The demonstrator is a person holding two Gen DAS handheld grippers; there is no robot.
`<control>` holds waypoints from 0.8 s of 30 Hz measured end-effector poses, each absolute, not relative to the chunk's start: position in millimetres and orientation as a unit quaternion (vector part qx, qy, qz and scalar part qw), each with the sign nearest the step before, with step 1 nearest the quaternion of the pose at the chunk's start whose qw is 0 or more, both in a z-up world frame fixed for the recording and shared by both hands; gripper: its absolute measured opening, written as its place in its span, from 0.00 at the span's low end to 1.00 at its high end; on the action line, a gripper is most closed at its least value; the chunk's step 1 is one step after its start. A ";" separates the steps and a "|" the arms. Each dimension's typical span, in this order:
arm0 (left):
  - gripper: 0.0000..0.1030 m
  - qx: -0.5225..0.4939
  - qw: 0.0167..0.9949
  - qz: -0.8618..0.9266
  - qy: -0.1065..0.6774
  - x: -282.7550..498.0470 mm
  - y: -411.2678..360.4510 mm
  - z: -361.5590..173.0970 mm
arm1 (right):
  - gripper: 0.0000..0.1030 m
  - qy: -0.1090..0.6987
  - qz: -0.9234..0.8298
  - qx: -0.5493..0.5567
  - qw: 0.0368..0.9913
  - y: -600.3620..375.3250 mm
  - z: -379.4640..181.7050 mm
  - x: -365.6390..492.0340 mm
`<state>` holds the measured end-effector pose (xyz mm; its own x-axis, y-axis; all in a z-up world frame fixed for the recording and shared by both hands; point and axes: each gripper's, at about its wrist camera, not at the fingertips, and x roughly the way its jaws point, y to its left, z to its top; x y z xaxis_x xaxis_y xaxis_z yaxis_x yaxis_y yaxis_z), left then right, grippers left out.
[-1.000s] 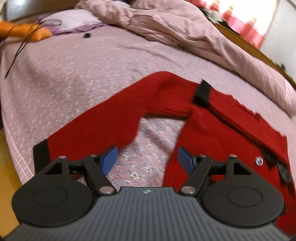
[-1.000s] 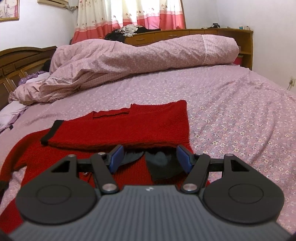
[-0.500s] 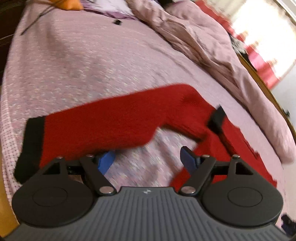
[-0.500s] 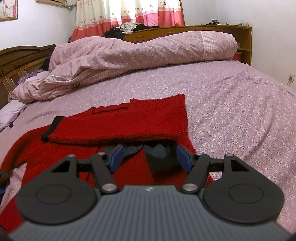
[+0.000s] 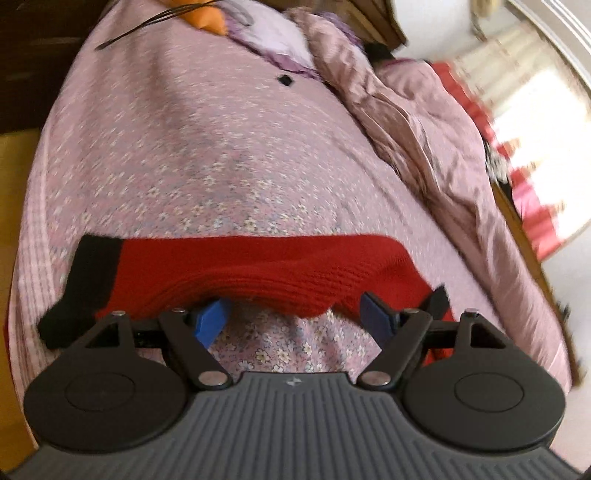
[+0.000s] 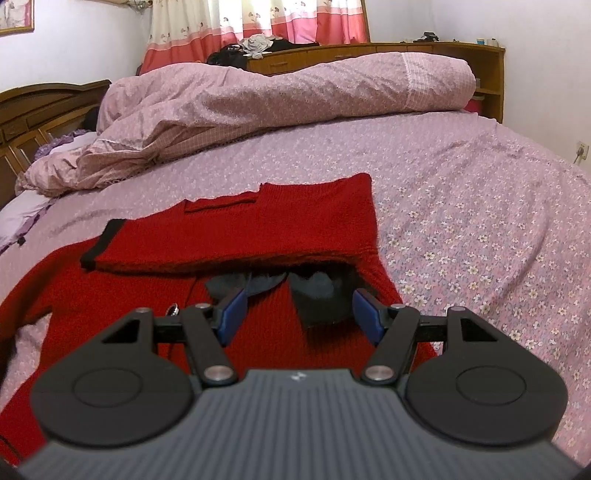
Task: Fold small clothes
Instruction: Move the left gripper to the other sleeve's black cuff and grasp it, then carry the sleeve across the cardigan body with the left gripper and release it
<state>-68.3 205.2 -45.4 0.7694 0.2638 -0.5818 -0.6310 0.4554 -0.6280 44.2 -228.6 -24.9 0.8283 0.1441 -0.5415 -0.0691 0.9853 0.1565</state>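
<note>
A red knitted cardigan (image 6: 110,295) lies flat on the flowered bedsheet (image 6: 461,221). One sleeve (image 6: 258,229) is folded across its body, black cuff (image 6: 101,243) to the left. Over the dark collar (image 6: 321,295) my right gripper (image 6: 299,315) stands open; the pads do not press on the collar. In the left wrist view the other sleeve (image 5: 258,269) stretches out sideways, ending in a black cuff (image 5: 88,273) at the left. My left gripper (image 5: 293,319) is open just short of the sleeve's near edge, with only bedsheet (image 5: 280,350) between its fingers.
A rumpled pink duvet (image 6: 277,99) runs along the far side of the bed. A pillow (image 5: 269,33), an orange thing (image 5: 207,18), a black cable (image 5: 147,26) and a small black object (image 5: 284,79) lie near the headboard (image 6: 33,114). The bed's edge (image 5: 26,229) is at the left.
The left gripper has rolled and moved in on the outstretched sleeve, which now lies level across its view. Its fingers stand a little wider. The right gripper has barely moved.
</note>
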 end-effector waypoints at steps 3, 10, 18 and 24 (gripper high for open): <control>0.79 -0.458 0.822 0.283 0.187 -70.9 208.4 -43.5 | 0.64 0.291 0.057 0.065 0.953 -227.3 -26.2 44.6; 0.55 -0.444 0.807 0.330 0.206 -56.3 219.6 -52.7 | 0.64 0.298 0.063 0.065 0.950 -223.7 -30.6 44.9; 0.15 -0.426 0.835 0.297 0.183 -51.5 227.8 -44.0 | 0.64 0.299 0.063 0.064 0.950 -224.2 -31.7 43.5; 0.14 -0.372 0.874 0.276 0.145 -41.3 227.5 -7.6 | 0.64 0.302 0.063 0.065 0.949 -223.8 -32.8 44.0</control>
